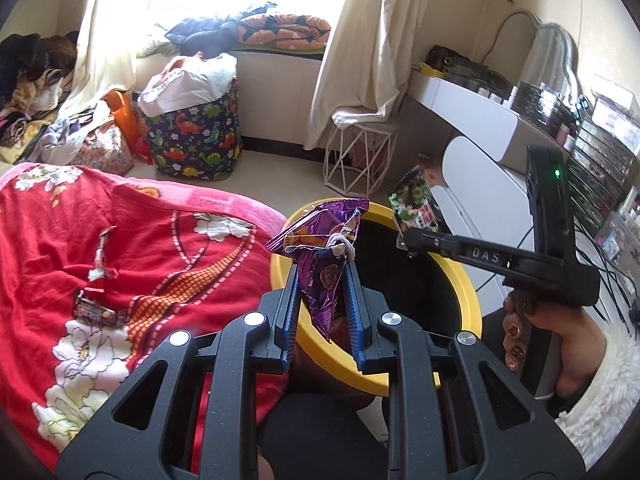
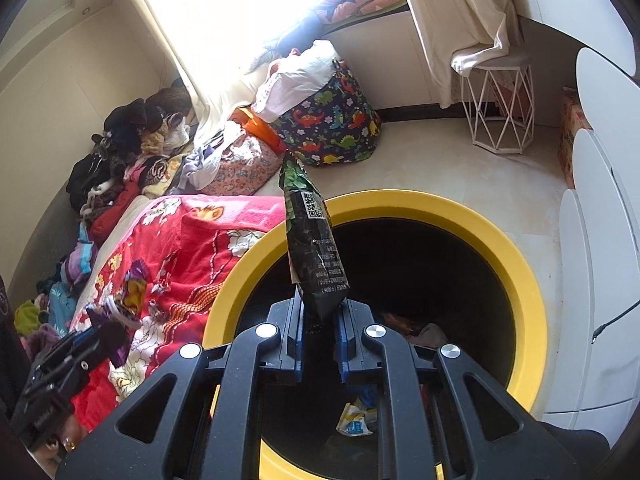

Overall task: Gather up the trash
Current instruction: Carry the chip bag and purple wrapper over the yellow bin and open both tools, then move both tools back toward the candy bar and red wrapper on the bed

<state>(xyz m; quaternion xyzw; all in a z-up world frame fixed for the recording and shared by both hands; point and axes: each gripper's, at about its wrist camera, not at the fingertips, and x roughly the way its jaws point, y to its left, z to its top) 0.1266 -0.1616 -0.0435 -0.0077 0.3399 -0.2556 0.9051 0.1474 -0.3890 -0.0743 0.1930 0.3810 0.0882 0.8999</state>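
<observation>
My left gripper (image 1: 322,268) is shut on a purple snack wrapper (image 1: 320,256) and holds it over the near rim of a yellow-rimmed bin (image 1: 466,280) with a black inside. My right gripper (image 2: 320,312) is shut on a black and green snack bag (image 2: 314,248) and holds it upright above the bin's (image 2: 432,204) opening. In the left wrist view the right gripper (image 1: 408,240) shows with the bag (image 1: 416,204). The left gripper (image 2: 100,328) with the purple wrapper (image 2: 130,292) shows in the right wrist view. Trash (image 2: 354,420) lies at the bin's bottom.
A red flowered blanket (image 1: 120,280) covers the bed left of the bin, with a small brown wrapper (image 1: 100,312) and a foil scrap (image 1: 100,260) on it. A dinosaur-print basket (image 1: 196,136), a white wire stool (image 1: 360,160) and a white dresser (image 1: 480,120) stand beyond.
</observation>
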